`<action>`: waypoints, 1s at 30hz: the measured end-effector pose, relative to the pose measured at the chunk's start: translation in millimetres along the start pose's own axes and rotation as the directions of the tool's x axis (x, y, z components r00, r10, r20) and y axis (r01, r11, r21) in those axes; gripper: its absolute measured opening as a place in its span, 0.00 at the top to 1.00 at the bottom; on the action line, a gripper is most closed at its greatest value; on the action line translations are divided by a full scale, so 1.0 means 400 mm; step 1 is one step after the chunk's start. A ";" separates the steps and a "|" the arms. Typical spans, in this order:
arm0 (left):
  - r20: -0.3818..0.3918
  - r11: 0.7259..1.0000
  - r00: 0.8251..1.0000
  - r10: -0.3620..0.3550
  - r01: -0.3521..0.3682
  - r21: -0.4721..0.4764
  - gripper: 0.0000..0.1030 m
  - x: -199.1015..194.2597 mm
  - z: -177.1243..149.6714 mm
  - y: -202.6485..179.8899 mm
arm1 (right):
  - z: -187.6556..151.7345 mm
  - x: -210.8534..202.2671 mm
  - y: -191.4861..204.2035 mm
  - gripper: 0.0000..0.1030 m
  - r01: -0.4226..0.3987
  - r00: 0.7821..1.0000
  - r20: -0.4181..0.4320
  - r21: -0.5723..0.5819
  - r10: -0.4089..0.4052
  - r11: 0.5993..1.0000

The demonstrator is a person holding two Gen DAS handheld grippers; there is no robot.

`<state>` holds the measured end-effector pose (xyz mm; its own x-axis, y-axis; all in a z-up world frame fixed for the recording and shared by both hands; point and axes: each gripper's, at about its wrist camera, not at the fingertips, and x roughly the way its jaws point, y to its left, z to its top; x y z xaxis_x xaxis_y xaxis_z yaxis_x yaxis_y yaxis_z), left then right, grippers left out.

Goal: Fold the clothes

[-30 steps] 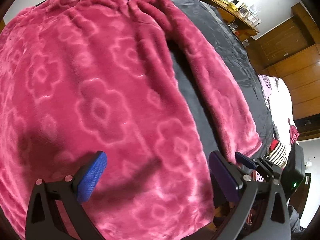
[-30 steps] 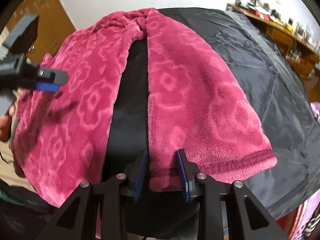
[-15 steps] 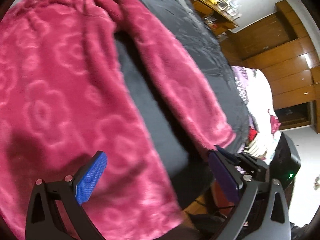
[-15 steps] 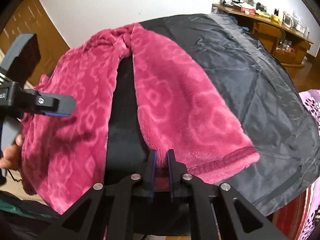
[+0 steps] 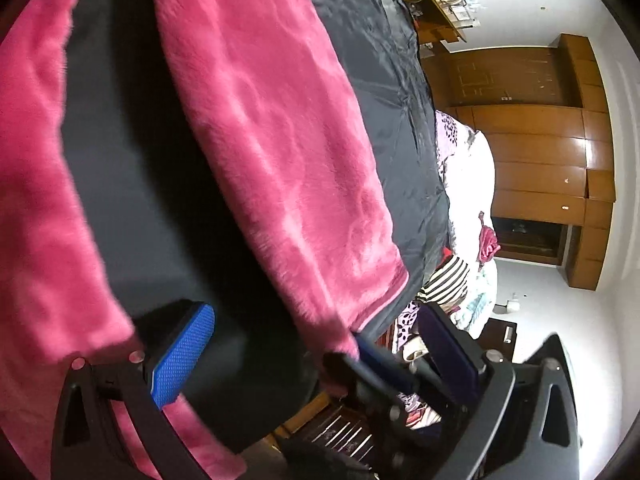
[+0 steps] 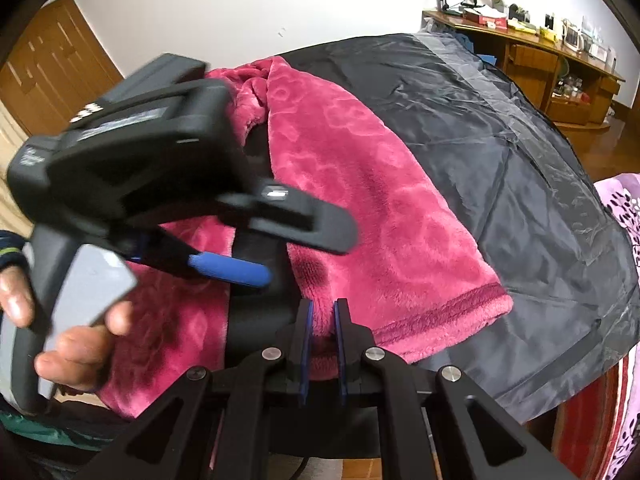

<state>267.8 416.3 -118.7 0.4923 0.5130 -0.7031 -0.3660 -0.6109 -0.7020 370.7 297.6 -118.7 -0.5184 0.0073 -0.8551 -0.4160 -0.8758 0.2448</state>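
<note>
the right gripper [image 6: 322, 344] is clamped on the hem of the pink fleece garment [image 6: 372, 208]; the left gripper [image 5: 320, 356] hangs spread wide above the black sheet [image 5: 132, 184], grasping nothing.

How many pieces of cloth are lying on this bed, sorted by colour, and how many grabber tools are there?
Pink fleece garment: 1
Black sheet spread under it: 1
Striped cloth at the bed's edge: 1
Grabber tools: 2, the left gripper and right gripper
Total: 5
</note>
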 end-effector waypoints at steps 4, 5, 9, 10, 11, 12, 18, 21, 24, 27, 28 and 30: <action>-0.024 1.000 1.000 -0.008 0.007 -0.015 0.50 0.026 0.010 -0.009 | -0.002 0.001 0.006 0.89 -0.017 1.000 0.000 0.002 0.017 1.000; -0.040 1.000 0.999 0.002 -0.003 -0.021 0.65 0.033 0.013 -0.008 | -0.003 0.002 0.008 0.89 -0.024 1.000 -0.004 0.003 0.024 1.000; -0.052 0.999 0.998 0.027 -0.028 -0.018 0.89 0.031 0.012 -0.011 | -0.006 -0.007 0.020 0.88 -0.036 0.999 0.003 -0.005 0.036 0.999; -0.042 1.000 0.999 0.031 -0.031 -0.003 0.89 0.016 0.012 -0.017 | -0.006 -0.014 0.023 0.88 -0.032 0.999 0.009 -0.008 0.032 0.999; -0.029 0.999 0.999 0.038 -0.037 0.017 0.90 -0.003 0.013 -0.026 | -0.005 -0.019 0.026 0.88 -0.027 1.000 0.013 -0.010 0.027 1.000; -0.013 0.998 0.999 0.046 -0.045 0.042 0.90 -0.024 0.014 -0.039 | -0.006 -0.027 0.027 0.88 -0.026 1.000 0.016 -0.011 0.026 1.000; 0.089 0.983 0.994 0.067 -0.081 0.163 0.90 -0.208 0.029 -0.089 | 0.000 -0.066 0.044 0.88 -0.042 0.998 0.040 -0.017 0.043 0.999; 0.143 0.972 0.988 0.066 -0.096 0.214 0.90 -0.319 0.039 -0.106 | 0.011 -0.073 0.058 0.88 -0.055 0.997 0.050 -0.023 0.056 0.998; 0.197 0.960 0.978 0.066 -0.116 0.256 0.90 -0.435 0.047 -0.115 | 0.025 -0.068 0.079 0.88 -0.062 0.997 0.051 -0.033 0.064 0.998; 0.256 0.944 0.961 0.104 -0.177 0.279 0.90 -0.564 0.041 -0.079 | 0.033 -0.052 0.100 0.88 -0.066 0.997 0.035 -0.032 0.067 0.997; 0.276 0.936 0.954 0.120 -0.201 0.288 0.90 -0.607 0.036 -0.069 | 0.035 -0.046 0.108 0.88 -0.067 0.997 0.029 -0.032 0.068 0.997; 0.317 0.919 0.936 0.149 -0.249 0.304 0.90 -0.694 0.026 -0.047 | 0.041 -0.034 0.122 0.88 -0.069 0.997 0.017 -0.032 0.070 0.997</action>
<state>129.7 291.7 88.4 0.1558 0.5808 -0.7990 -0.6995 -0.5062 -0.5044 345.3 262.5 -87.6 -0.5591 -0.0456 -0.8278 -0.3552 -0.8890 0.2889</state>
